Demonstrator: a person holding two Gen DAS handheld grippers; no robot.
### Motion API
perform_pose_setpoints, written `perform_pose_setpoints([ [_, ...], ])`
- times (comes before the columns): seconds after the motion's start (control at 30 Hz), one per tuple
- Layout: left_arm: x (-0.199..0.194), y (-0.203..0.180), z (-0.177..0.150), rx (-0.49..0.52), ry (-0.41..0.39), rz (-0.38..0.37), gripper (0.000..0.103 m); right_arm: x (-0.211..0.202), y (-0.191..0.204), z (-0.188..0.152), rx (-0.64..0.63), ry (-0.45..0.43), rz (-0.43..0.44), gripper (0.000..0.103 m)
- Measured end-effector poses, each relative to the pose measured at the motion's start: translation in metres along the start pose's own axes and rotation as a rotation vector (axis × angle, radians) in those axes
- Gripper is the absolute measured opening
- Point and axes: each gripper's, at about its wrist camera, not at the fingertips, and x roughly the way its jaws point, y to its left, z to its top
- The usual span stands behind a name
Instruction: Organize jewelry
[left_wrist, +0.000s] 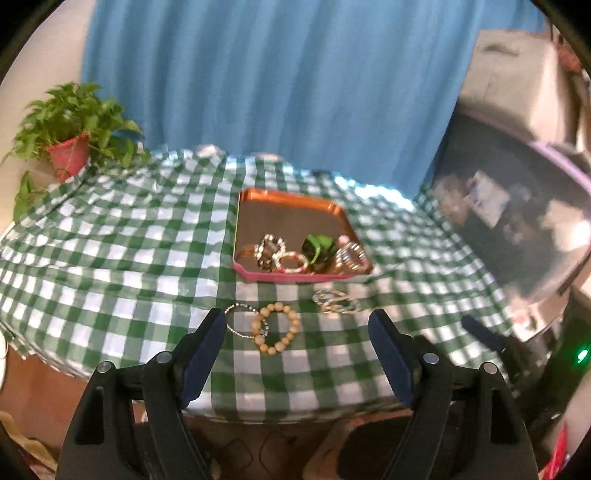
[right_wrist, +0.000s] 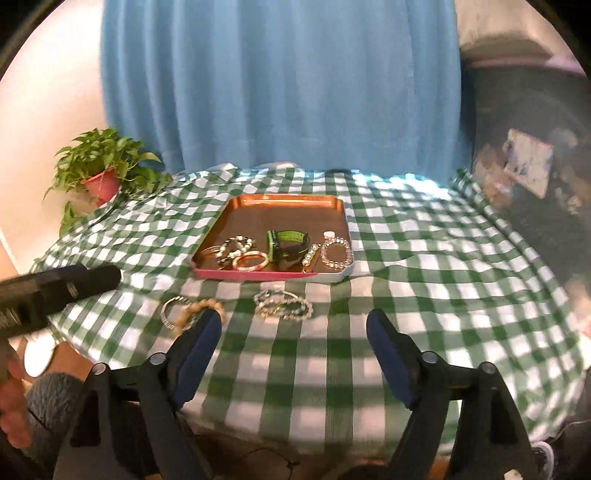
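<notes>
Jaws, left wrist view: left gripper stands spread wide with nothing between the pads, hanging over the near edge of the table.
Bracelets ahead, left wrist view: wooden bead bracelet lies on the checked cloth, overlapping a thin silver chain bracelet on its left; both sit just beyond the left fingertip.
Silver pile, left wrist view: tangle of silver bangles lies on the cloth between the wooden beads and the tray, near the tray's front rim.
Tray, left wrist view: copper tray holds a green watch, a pink-and-white bangle and other pieces along its near side; blur makes the rest hard to tell apart.
Jaws, right wrist view: right gripper is likewise released and empty, aimed down at the cloth before the tray.
Jewelry, right wrist view: silver bangles sit just ahead between the fingers; a clear bead bracelet lies in the tray's near right corner.
Other hand, right wrist view: left gripper's body shows at the left edge, held by a hand.
Step in hand: between picks, I judge; three pieces remain outside the tray.
Next move calls for: lowering one open gripper over a loose bracelet, one pad inside the loop, then closing and carrying it into the tray.
</notes>
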Motion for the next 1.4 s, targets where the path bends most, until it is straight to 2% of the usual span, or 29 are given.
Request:
perform_pose_setpoints([
  [0.1, -0.043, -0.009, -0.004, 0.035, -0.06, 0.01, 0.081, -0.036, 0.013, -0.001, -0.003, -0.021, 0.014, 0.08],
  [0.17, -0.071, -0.014, -0.006, 0.052, -0.105, 0.007, 0.083, -0.058, 0.018, 0.0, 0.01, -0.039, 0.03, 0.085],
  [0.3, -0.112, -0.02, -0.007, 0.051, -0.169, -0.029, 0.086, -0.109, 0.03, 0.006, 0.004, -0.125, 0.05, 0.092],
  [0.4, -0.131, -0.03, -0.006, 0.071, -0.194, -0.027, 0.086, -0.131, 0.037, 0.008, 0.005, -0.157, 0.063, 0.093],
  [0.53, -0.14, -0.044, -0.01, 0.125, -0.235, 0.038, 0.087, -0.149, 0.039, 0.012, 0.023, -0.203, 0.121, 0.093],
  [0.6, -0.134, -0.044, -0.012, 0.122, -0.236, 0.074, 0.087, -0.148, 0.04, 0.013, 0.015, -0.224, 0.126, 0.093],
  [0.73, -0.115, -0.031, -0.016, 0.079, -0.21, 0.072, 0.087, -0.128, 0.035, 0.012, 0.02, -0.211, 0.135, 0.093],
  [0.9, -0.082, -0.014, -0.021, 0.109, -0.172, 0.076, 0.087, -0.095, 0.027, 0.005, 0.029, -0.18, 0.137, 0.092],
  [0.97, -0.062, -0.004, -0.023, 0.117, -0.137, 0.077, 0.086, -0.074, 0.026, 0.0, 0.021, -0.152, 0.148, 0.087],
  [1.03, -0.04, 0.008, -0.027, 0.127, -0.103, 0.07, 0.083, -0.056, 0.025, -0.004, 0.023, -0.132, 0.163, 0.07],
  [1.07, -0.025, 0.017, -0.029, 0.127, -0.082, 0.063, 0.078, -0.044, 0.024, -0.006, 0.028, -0.118, 0.174, 0.068],
  [1.1, -0.014, 0.023, -0.03, 0.12, -0.064, 0.058, 0.074, -0.033, 0.022, -0.008, 0.034, -0.105, 0.177, 0.062],
  [1.13, -0.002, 0.032, -0.031, 0.105, -0.04, 0.053, 0.065, -0.026, 0.021, -0.009, 0.035, -0.098, 0.177, 0.052],
  [1.17, 0.009, 0.039, -0.031, 0.09, -0.021, 0.049, 0.058, -0.015, 0.02, -0.01, 0.029, -0.084, 0.18, 0.047],
  [1.2, 0.02, 0.047, -0.032, 0.075, -0.001, 0.047, 0.056, -0.004, 0.02, -0.01, 0.021, -0.062, 0.18, 0.042],
  [1.27, 0.044, 0.058, -0.032, 0.059, 0.04, 0.044, 0.051, 0.015, 0.019, -0.011, 0.015, -0.02, 0.188, 0.039],
  [1.4, 0.083, 0.065, -0.028, 0.081, 0.093, 0.024, 0.05, 0.048, 0.018, -0.01, 0.017, 0.045, 0.222, 0.036],
])
